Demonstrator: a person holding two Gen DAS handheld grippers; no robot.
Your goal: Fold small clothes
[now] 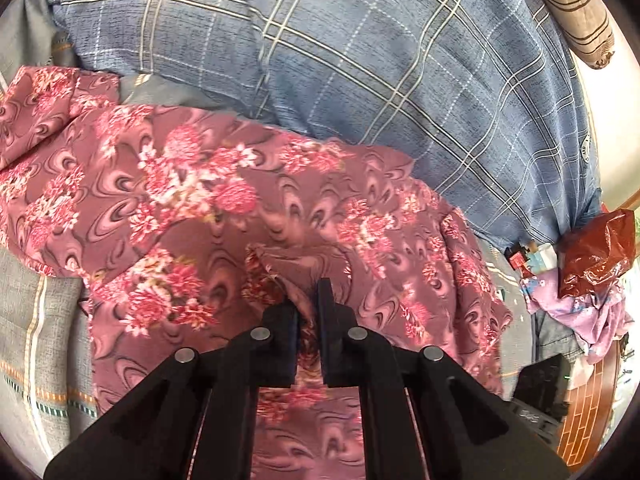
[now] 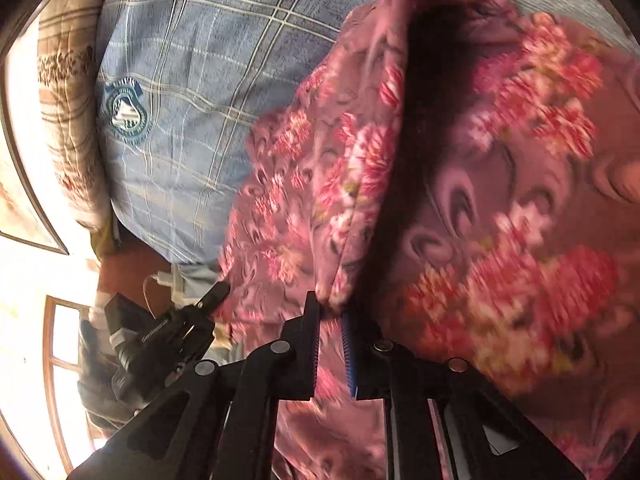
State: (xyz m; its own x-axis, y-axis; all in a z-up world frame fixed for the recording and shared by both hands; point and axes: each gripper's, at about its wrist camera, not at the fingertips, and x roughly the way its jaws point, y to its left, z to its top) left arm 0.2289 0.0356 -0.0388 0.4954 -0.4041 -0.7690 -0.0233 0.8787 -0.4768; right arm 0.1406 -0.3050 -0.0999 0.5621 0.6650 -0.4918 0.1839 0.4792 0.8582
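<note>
Between both pairs of jaws: pink floral garment [image 1: 224,184], thin printed cloth with red blossoms on mauve swirls, rumpled and creased. Left gripper [image 1: 308,312] enters from 6 o'clock, jaws nearly closed, pinching a raised fold of the cloth at its tips. Right gripper [image 2: 330,316] likewise enters from 6 o'clock, jaws clamped on a hem; the cloth rises from there toward 12 o'clock as a hanging fold, dark hollow inside. Beyond the garment at 12 to 2 o'clock in the left view, blue plaid pillow [image 1: 360,60], woven, plump. Grey striped sheet [image 1: 44,328] at 8 o'clock. Crinkled red plastic bag [image 1: 596,248] at 3 o'clock.
</note>
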